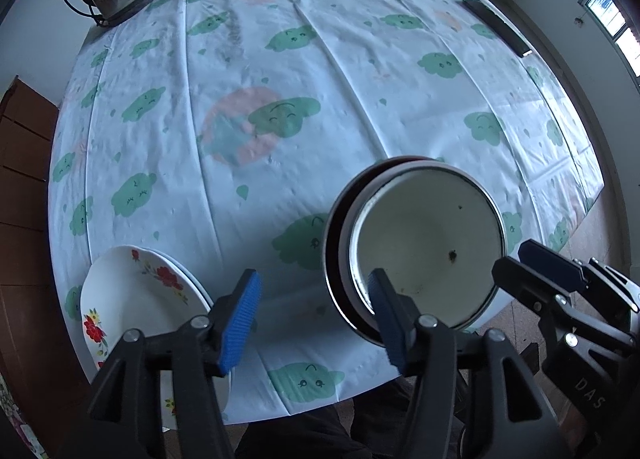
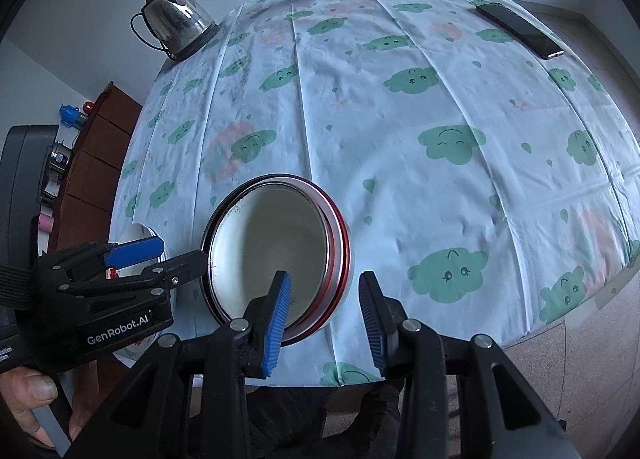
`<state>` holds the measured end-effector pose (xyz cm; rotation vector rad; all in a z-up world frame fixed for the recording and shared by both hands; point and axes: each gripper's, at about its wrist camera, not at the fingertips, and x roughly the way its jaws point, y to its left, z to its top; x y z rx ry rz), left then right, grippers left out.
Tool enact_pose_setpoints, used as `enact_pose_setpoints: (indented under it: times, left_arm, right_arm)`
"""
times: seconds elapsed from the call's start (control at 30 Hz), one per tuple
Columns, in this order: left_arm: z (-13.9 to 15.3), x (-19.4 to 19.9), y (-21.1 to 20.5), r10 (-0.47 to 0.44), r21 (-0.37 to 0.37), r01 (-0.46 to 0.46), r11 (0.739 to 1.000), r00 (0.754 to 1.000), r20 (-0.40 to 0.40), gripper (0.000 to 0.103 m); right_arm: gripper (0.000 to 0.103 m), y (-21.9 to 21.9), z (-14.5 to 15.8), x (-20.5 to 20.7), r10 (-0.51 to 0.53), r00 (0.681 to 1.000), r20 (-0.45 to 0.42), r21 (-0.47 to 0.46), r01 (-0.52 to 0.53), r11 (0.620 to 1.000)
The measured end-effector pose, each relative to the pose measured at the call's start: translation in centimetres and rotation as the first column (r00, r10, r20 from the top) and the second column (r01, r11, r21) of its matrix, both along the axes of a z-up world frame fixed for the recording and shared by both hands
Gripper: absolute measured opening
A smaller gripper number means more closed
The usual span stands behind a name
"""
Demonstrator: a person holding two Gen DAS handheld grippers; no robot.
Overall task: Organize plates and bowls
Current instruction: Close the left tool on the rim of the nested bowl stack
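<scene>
Now both grippers sit loose by the bowls.

My left gripper point(image 1: 316, 323) is let go, nothing between its pads, with the flowered plate point(image 1: 132, 299) just left of the bowls point(image 1: 424, 243). My right gripper point(image 2: 328, 319) has one pad over the bowl rim and one outside, but I think it is not squeezing. The bowls sit near the table edge point(image 2: 400, 371), close to me. If I bump them or grab crooked, they could slide off and break. I can read "GenRobot.AI" on the left gripper and "DAS" on the right one.
</scene>
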<state>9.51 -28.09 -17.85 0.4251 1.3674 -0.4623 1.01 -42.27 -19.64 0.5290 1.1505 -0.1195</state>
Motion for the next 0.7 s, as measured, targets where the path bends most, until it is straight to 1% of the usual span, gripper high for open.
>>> enact_pose_setpoints:
  times: [0.07, 0.17, 0.23, 0.47, 0.6, 0.7]
  left_arm:
    - [-0.5, 0.0, 0.1, 0.001, -0.005, -0.001, 1.000, 1.000, -0.015, 0.059]
    - [-1.3, -0.1, 0.2, 0.005, 0.007, -0.004, 1.000, 1.000, -0.030, 0.059]
    - [-1.7, -0.1, 0.3, 0.009, -0.005, -0.009, 1.000, 0.999, -0.047, 0.060]
    - [-2.0, 0.1, 0.0, 0.012, -0.016, -0.013, 1.000, 0.997, -0.071, 0.060]
    - [-2.3, 0.2, 0.0, 0.010, -0.024, -0.012, 1.000, 0.996, -0.085, 0.060]
    - [-2.6, 0.3, 0.0, 0.012, -0.021, -0.014, 1.000, 0.996, -0.094, 0.060]
  right_arm:
    - [0.038, 0.1, -0.1, 0.0, 0.002, 1.000, 0.000, 0.002, -0.002, 1.000]
    - [0.038, 0.2, -0.4, 0.1, 0.003, 1.000, -0.003, 0.006, -0.003, 1.000]
    - [0.038, 0.3, -0.6, 0.2, 0.006, 1.000, -0.005, 0.005, -0.006, 1.000]
    - [0.038, 0.3, -0.9, 0.4, 0.009, 1.000, 0.000, 0.012, -0.009, 1.000]
    - [0.038, 0.0, -1.6, 0.6, -0.001, 1.000, -0.004, 0.019, 0.001, 1.000]
    - [0.038, -0.5, -2.8, 0.7, -0.014, 1.000, -0.025, 0.038, 0.015, 0.999]
